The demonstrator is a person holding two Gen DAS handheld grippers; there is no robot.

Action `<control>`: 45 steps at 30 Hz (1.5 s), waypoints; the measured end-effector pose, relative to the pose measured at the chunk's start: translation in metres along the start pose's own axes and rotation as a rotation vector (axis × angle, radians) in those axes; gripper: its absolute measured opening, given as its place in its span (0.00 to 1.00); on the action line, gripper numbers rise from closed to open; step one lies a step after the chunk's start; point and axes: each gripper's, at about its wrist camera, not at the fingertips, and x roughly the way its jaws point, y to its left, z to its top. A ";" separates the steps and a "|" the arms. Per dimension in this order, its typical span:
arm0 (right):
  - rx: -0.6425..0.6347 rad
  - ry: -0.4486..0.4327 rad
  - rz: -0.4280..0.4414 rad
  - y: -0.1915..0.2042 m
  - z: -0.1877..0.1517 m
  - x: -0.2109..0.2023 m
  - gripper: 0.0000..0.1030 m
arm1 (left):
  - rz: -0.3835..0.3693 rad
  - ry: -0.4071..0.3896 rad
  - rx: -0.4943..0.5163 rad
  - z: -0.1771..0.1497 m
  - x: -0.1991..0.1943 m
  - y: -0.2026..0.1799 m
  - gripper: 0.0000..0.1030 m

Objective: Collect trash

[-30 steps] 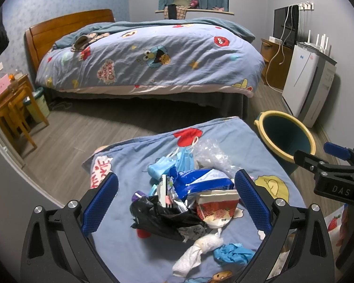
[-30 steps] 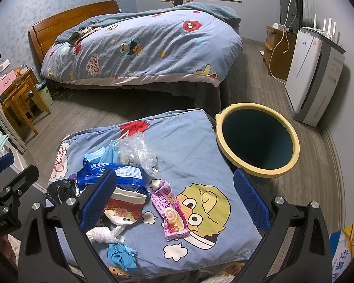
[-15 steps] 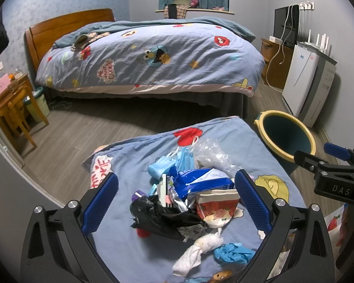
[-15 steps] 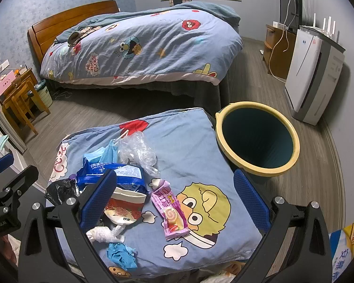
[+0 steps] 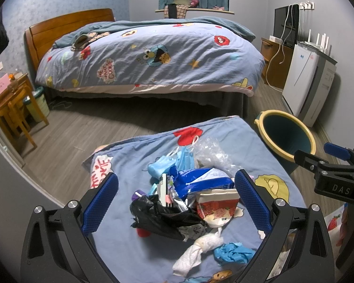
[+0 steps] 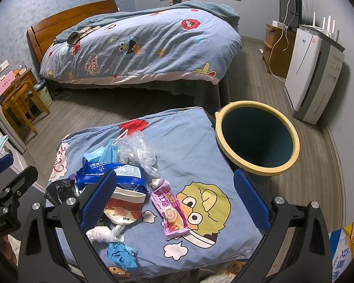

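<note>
Trash is heaped on a cartoon-print blue cloth (image 5: pixel 134 162) (image 6: pixel 191 146): a black plastic bag (image 5: pixel 160 217), a red-and-white paper cup (image 5: pixel 217 206) (image 6: pixel 124 204), a blue wrapper (image 5: pixel 200 181) (image 6: pixel 115 169), blue face masks (image 5: pixel 174 162), clear plastic (image 6: pixel 136 151), a white tissue wad (image 5: pixel 200 247) (image 6: pixel 105 233), a crumpled blue glove (image 5: pixel 233 253) (image 6: pixel 121 254) and a pink candy wrapper (image 6: pixel 170 211). My left gripper (image 5: pixel 175 202) hangs open over the heap. My right gripper (image 6: pixel 174 200) is open above the pink wrapper. A yellow-rimmed teal bin (image 6: pixel 256 138) (image 5: pixel 285 138) stands right of the cloth.
A bed with a cartoon duvet (image 5: pixel 151 54) fills the back. A white appliance (image 6: pixel 313 70) and a wooden cabinet (image 6: pixel 277 49) line the right wall. Small wooden stools (image 5: pixel 14 108) and a pale green can (image 5: pixel 36 101) stand at the left. Grey wood floor lies between.
</note>
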 end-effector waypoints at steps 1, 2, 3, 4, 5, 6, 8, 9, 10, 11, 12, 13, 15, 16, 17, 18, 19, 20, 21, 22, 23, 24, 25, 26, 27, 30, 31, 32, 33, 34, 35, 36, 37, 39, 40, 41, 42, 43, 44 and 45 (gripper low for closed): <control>0.000 0.000 0.000 0.000 0.000 0.000 0.95 | 0.000 0.000 0.000 0.000 0.000 0.000 0.95; 0.000 0.000 -0.001 0.000 0.000 0.000 0.95 | 0.001 0.000 0.000 0.000 0.000 0.000 0.95; 0.000 0.000 -0.001 0.000 0.000 0.000 0.95 | 0.001 0.000 0.000 0.000 0.000 0.000 0.95; 0.000 0.000 0.000 0.000 0.000 0.000 0.95 | 0.001 -0.001 0.000 0.000 0.000 0.000 0.95; 0.000 0.000 0.000 0.000 0.000 0.000 0.95 | 0.001 0.000 0.000 0.000 0.000 0.000 0.95; 0.000 0.000 -0.001 0.000 0.000 0.000 0.95 | 0.000 0.000 0.000 0.000 0.000 0.000 0.95; 0.000 0.001 0.000 0.000 0.000 0.000 0.95 | 0.001 0.000 0.000 0.000 0.000 0.000 0.95; 0.000 0.000 -0.001 0.000 0.000 -0.001 0.95 | 0.000 0.000 0.001 0.000 0.000 0.000 0.95; 0.000 0.000 -0.001 0.000 0.000 -0.001 0.95 | 0.001 0.000 0.001 0.000 0.000 0.000 0.95; 0.000 0.000 -0.001 0.000 0.000 0.000 0.95 | 0.001 0.000 0.000 0.000 0.000 0.000 0.95; 0.000 0.001 0.000 0.000 0.000 -0.001 0.95 | 0.000 0.001 0.000 0.000 0.000 0.000 0.95; 0.000 0.001 -0.001 0.000 0.000 0.000 0.95 | 0.001 0.000 0.000 0.000 0.000 0.000 0.95; 0.000 0.001 -0.001 0.000 0.000 -0.001 0.95 | 0.001 0.001 0.000 0.000 0.000 0.000 0.95; 0.000 0.001 -0.001 0.001 0.001 -0.001 0.95 | 0.001 0.001 -0.001 0.000 0.000 0.000 0.95; 0.000 0.001 -0.002 0.001 0.001 -0.002 0.95 | 0.001 0.001 -0.001 0.000 0.000 0.000 0.95; 0.000 0.001 -0.002 0.001 0.001 -0.002 0.95 | 0.001 0.001 -0.001 0.000 0.000 0.000 0.95; 0.001 0.001 -0.002 0.001 0.001 -0.002 0.95 | 0.002 -0.001 0.000 0.000 0.000 0.000 0.95; 0.001 -0.001 -0.002 0.001 0.001 -0.002 0.95 | 0.005 -0.003 -0.001 0.000 -0.001 0.003 0.95; 0.001 -0.003 -0.004 0.000 0.001 -0.002 0.95 | 0.008 -0.006 -0.003 0.001 -0.001 0.004 0.95; 0.001 -0.005 -0.005 -0.001 0.001 -0.001 0.95 | 0.008 -0.008 -0.008 0.002 -0.001 0.006 0.95; 0.002 -0.006 -0.001 -0.001 0.002 -0.001 0.95 | 0.002 -0.008 -0.016 -0.003 0.003 0.010 0.95; 0.004 -0.003 0.008 -0.002 0.004 0.000 0.95 | -0.007 -0.007 -0.025 -0.001 0.005 0.014 0.95; 0.005 0.000 0.018 -0.008 0.002 0.003 0.95 | -0.015 -0.005 -0.034 0.000 0.006 0.018 0.95; 0.001 -0.001 0.018 -0.009 0.005 0.004 0.95 | -0.022 -0.003 -0.047 0.003 0.007 0.022 0.95; -0.005 0.001 0.020 -0.011 0.008 0.007 0.95 | -0.031 0.002 -0.061 0.006 0.009 0.027 0.95; -0.031 0.010 0.010 -0.012 0.021 0.015 0.95 | -0.026 0.011 -0.094 0.016 0.017 0.040 0.95; -0.046 0.020 0.009 -0.012 0.026 0.021 0.95 | -0.027 0.019 -0.104 0.021 0.022 0.045 0.95; -0.056 0.029 0.012 -0.012 0.030 0.027 0.95 | -0.034 0.030 -0.112 0.025 0.026 0.048 0.95; -0.060 0.037 0.017 -0.010 0.034 0.030 0.95 | -0.040 0.041 -0.130 0.029 0.031 0.054 0.95; -0.064 0.053 0.033 -0.010 0.038 0.039 0.95 | -0.041 0.039 -0.148 0.031 0.035 0.060 0.95; -0.067 0.060 0.036 -0.009 0.041 0.045 0.95 | -0.046 0.035 -0.168 0.035 0.040 0.066 0.95; -0.076 0.071 0.041 -0.007 0.043 0.053 0.95 | -0.051 0.035 -0.182 0.037 0.044 0.071 0.95; -0.085 0.080 0.044 -0.006 0.046 0.059 0.95 | -0.052 0.043 -0.194 0.040 0.051 0.076 0.95; -0.103 0.104 0.050 -0.002 0.048 0.075 0.94 | -0.012 0.059 -0.186 0.044 0.064 0.080 0.95; -0.105 0.111 0.059 0.000 0.049 0.081 0.94 | 0.009 0.066 -0.176 0.045 0.070 0.081 0.95; -0.104 0.117 0.077 0.002 0.050 0.087 0.94 | 0.008 0.077 -0.168 0.046 0.078 0.082 0.95; -0.100 0.122 0.096 0.003 0.050 0.092 0.94 | -0.001 0.089 -0.166 0.047 0.083 0.083 0.95; -0.092 0.132 0.118 0.004 0.051 0.099 0.94 | -0.004 0.105 -0.162 0.047 0.090 0.083 0.94; -0.088 0.143 0.136 0.006 0.052 0.106 0.94 | -0.005 0.117 -0.158 0.046 0.095 0.082 0.93; -0.086 0.153 0.151 0.008 0.053 0.112 0.94 | -0.010 0.131 -0.155 0.046 0.099 0.081 0.93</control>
